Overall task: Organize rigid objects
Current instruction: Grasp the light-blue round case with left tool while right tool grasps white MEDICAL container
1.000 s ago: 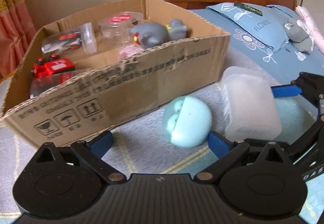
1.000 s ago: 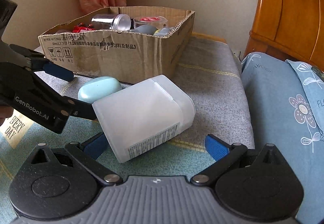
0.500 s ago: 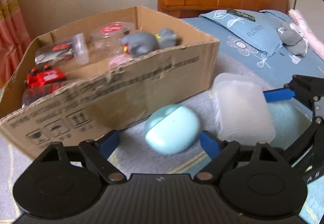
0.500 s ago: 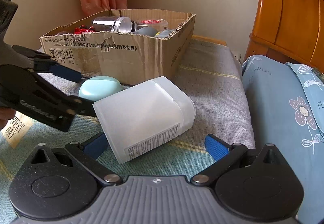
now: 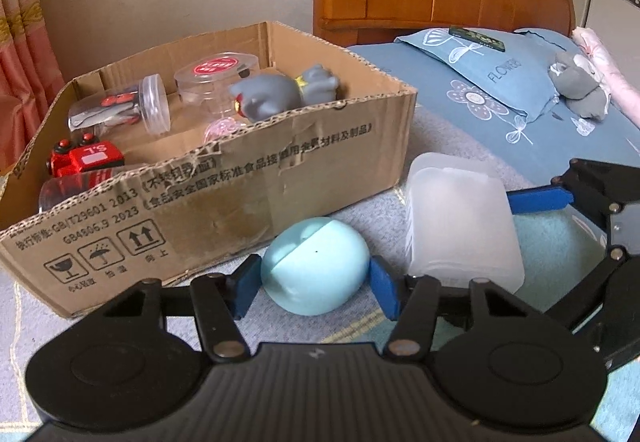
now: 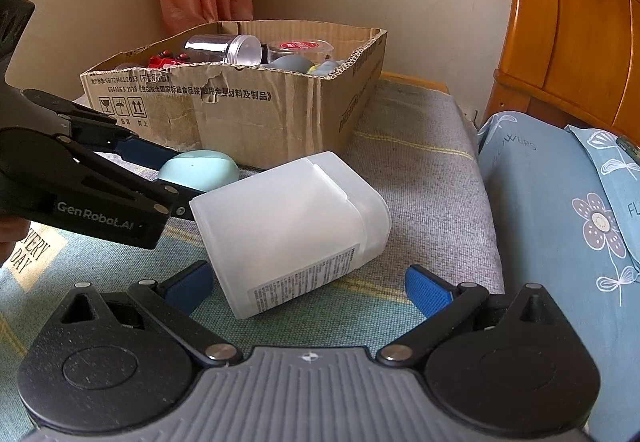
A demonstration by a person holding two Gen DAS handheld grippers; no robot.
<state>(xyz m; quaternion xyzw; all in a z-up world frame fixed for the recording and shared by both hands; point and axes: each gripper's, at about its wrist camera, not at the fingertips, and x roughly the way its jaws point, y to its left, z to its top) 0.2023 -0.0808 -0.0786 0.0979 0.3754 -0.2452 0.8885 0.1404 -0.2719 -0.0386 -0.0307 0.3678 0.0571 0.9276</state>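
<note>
**Left gripper closed on the blue case, right gripper spread around the white box**

Your left gripper (image 5: 314, 284) has its two blue pads pressed against either side of the light blue egg-shaped case (image 5: 315, 265), which sits on the grey blanket (image 6: 420, 178) just in front of the cardboard box (image 5: 248, 194). From the right wrist view, the same case (image 6: 198, 170) shows between the left gripper's fingers (image 6: 146, 154), close to the box's front wall (image 6: 256, 118).

Your right gripper (image 6: 310, 288) is spread wide. The frosted white plastic container (image 6: 292, 234) lies on its side between the pads; the left pad (image 6: 190, 288) is just beside the container's base, the right pad (image 6: 428, 292) is apart from it. The printed label faces you.

Inside the cardboard box you can see a grey toy figure (image 5: 280, 98), a clear round tub with a red label (image 5: 216, 76), a clear jar on its side (image 5: 120, 112) and a red toy vehicle (image 5: 86, 158).
</note>
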